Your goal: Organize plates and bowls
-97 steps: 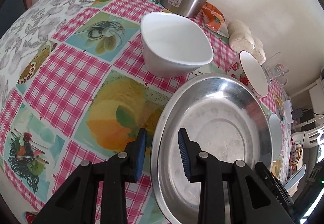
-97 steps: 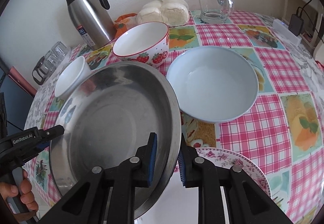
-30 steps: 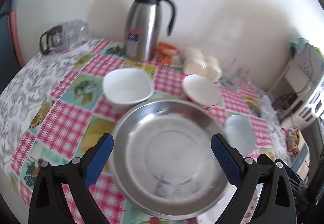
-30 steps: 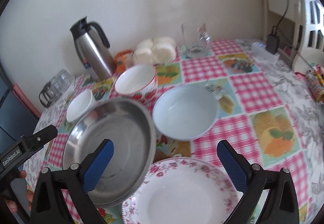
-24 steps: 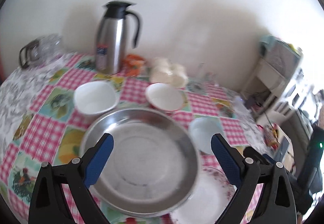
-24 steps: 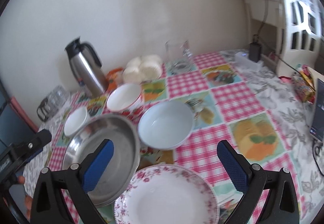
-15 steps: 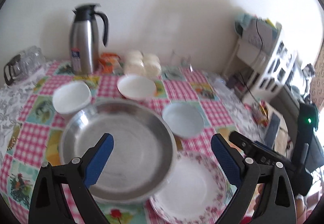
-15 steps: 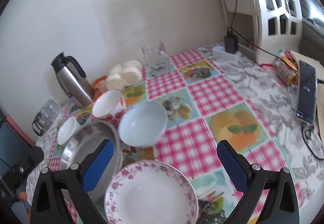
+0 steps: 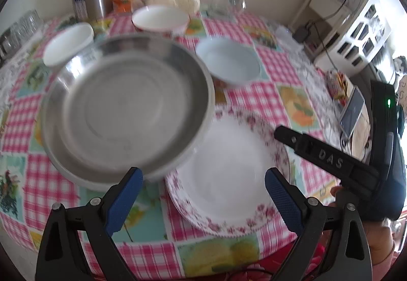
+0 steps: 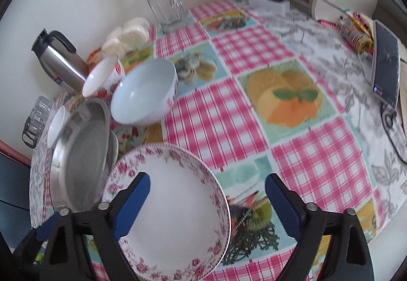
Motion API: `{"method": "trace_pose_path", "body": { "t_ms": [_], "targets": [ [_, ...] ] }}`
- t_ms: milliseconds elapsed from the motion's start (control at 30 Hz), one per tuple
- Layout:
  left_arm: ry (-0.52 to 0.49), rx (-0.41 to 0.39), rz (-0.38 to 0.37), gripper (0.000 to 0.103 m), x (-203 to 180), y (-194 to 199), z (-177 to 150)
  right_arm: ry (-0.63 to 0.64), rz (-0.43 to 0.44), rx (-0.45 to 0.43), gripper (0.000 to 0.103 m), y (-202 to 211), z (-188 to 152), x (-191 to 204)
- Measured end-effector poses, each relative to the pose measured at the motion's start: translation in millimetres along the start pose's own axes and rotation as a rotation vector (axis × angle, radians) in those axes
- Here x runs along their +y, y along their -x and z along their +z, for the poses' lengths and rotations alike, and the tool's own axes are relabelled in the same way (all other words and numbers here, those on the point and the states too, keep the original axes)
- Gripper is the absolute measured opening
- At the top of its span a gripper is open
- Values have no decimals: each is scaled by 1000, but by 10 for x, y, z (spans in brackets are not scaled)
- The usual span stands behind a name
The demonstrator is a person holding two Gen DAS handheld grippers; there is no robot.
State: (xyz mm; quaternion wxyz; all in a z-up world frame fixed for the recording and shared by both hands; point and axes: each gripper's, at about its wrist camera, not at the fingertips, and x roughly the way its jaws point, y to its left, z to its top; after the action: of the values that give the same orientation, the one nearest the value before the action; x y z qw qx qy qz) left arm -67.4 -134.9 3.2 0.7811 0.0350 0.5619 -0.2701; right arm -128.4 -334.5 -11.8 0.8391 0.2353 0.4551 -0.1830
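Setting: round table (image 10: pixel 292 108) under a pink-check fruit cloth, crockery spread over its left half, nothing gathered into one clear pile yet.
Steel pan (image 9: pixel 127 113): at 10 o'clock in the left wrist view, apparently resting on a second shallow dish whose pale rim shows beneath; rim overlapping the flowered plate's edge.
Flowered plate (image 10: pixel 173 212): at 6 o'clock in the right wrist view, flat on the cloth, bare, tucked against the pan.
Blue bowl (image 10: pixel 143 93): at 11 o'clock in the right wrist view, standing alone, just beyond the pan.
Strawberry bowl (image 10: pixel 103 77): behind the blue bowl, separate, near the steel flask (image 10: pixel 61 62).
Small white bowl (image 9: pixel 68 43): at 11 o'clock in the left wrist view, apart from the other bowls, partly behind the pan.
Left gripper (image 9: pixel 202 198): jaws spread wide, nothing between the pads, poised over the plate's near rim.
Right gripper (image 10: pixel 207 207): jaws wide but closing, plate's right edge below and between them, pads pressing on nothing.
Progress: early to middle by appearance; pan seemingly nested, three bowls unstacked, plate unplaced.
Left to do: likely gathering the plate, then nesting the bowls.
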Motion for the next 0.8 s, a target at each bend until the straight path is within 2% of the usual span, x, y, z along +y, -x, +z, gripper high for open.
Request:
{"method": "trace_pose_path", "body": {
  "t_ms": [267,367,467,633,800],
  "targets": [
    [-18,16,29,96,-7,-34,-33,10,15,111,79,-214,-83,-3],
    [-10,19,5,91,4,-10,-28,11,10,126,78,-243,-96,-1],
    [-21,23,-1,91,-23,8,-60,15,4,139,72,-262,-100,-8],
    [-26,54,-22,91,-78,-54,-90,10,-7,167,69,-331,-102,-31],
    [19,94,-37,90,-2,-148,-96,6,-18,185,69,-401,-105,-21]
  ]
}}
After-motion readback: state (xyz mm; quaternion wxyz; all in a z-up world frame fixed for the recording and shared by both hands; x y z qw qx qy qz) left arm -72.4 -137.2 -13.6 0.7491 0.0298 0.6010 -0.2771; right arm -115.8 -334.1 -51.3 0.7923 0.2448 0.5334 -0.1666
